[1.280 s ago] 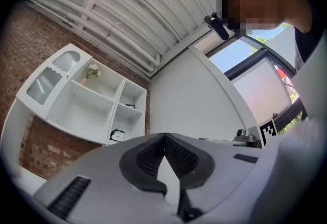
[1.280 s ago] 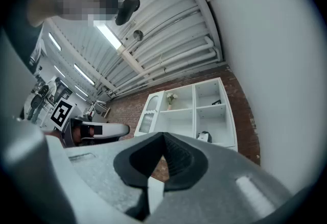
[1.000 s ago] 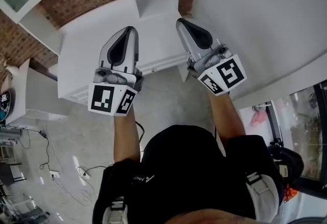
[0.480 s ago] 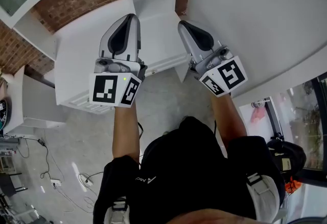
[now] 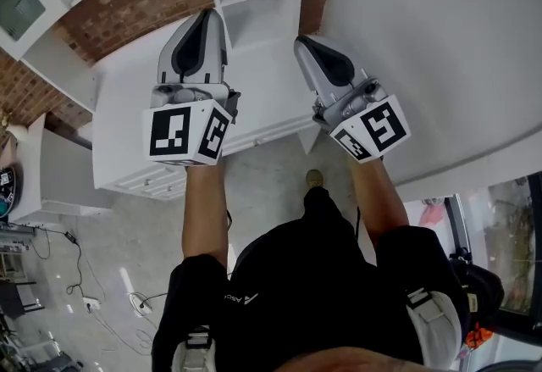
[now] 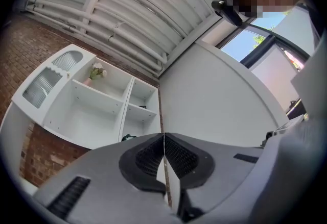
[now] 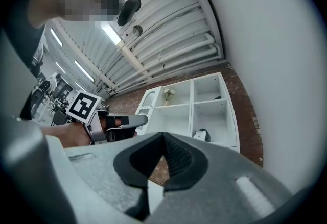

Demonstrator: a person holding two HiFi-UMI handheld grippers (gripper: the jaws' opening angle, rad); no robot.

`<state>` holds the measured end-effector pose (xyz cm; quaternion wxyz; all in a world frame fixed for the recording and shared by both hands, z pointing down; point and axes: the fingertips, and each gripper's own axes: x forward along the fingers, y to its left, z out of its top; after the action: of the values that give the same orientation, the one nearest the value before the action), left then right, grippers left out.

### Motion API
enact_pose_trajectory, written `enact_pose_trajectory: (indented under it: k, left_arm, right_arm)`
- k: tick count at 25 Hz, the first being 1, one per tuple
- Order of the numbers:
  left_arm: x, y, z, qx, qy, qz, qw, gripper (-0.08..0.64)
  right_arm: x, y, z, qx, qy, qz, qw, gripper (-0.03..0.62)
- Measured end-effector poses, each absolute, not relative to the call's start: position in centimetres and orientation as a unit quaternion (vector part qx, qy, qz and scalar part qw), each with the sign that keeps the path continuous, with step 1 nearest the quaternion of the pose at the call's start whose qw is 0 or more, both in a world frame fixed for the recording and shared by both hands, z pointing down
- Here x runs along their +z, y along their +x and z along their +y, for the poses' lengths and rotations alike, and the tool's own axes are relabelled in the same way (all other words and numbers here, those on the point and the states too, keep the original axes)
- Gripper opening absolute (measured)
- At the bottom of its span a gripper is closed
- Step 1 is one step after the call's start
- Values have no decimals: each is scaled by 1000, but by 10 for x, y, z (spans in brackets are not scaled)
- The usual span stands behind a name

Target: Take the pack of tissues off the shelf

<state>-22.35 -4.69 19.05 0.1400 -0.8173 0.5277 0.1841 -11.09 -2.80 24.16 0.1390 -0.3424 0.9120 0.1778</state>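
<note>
A white shelf unit (image 7: 190, 103) stands against a brick wall. In its lower right compartment lies a small white and dark pack (image 7: 202, 135), the only thing there that may be the tissues; the left gripper view shows just its dark top (image 6: 127, 137) over the jaw. Both grippers are held out in front of me, well short of the shelf. My left gripper (image 5: 200, 23) is shut with nothing in it, its pads (image 6: 153, 154) pressed together. My right gripper (image 5: 306, 44) is also shut and empty. The left gripper (image 7: 127, 121) shows in the right gripper view too.
A small vase of flowers (image 7: 167, 94) stands in an upper compartment. A large white panel (image 5: 423, 40) rises at the right, next to the shelf. A low white cabinet (image 5: 59, 167) stands at the left, and cables (image 5: 127, 294) lie on the floor behind me.
My left gripper has moved forward and up towards the shelf. The right gripper has hardly moved. My legs have stepped forward.
</note>
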Motion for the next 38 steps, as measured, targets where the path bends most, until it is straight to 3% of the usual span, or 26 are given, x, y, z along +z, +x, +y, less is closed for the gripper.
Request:
enact_pose_trajectory:
  k: [8,18,26,38]
  left_arm:
    - [169,-183,-166,186,-777,578,166,50]
    - [125,-163,-313,136,-722,644,215,236]
    - [111,-171,-398,62,-707,674,205,375]
    - [116,-192,-477,-32,-680,708,189,443]
  right_arm:
    - [228,-53,-141,197,-299,922,149,2]
    - [226,-21,-273,192,-234,943,138,2]
    - [227,-19,-313,185,-227,945,143,2]
    - [229,-14,-338,191,-235,942,147,2]
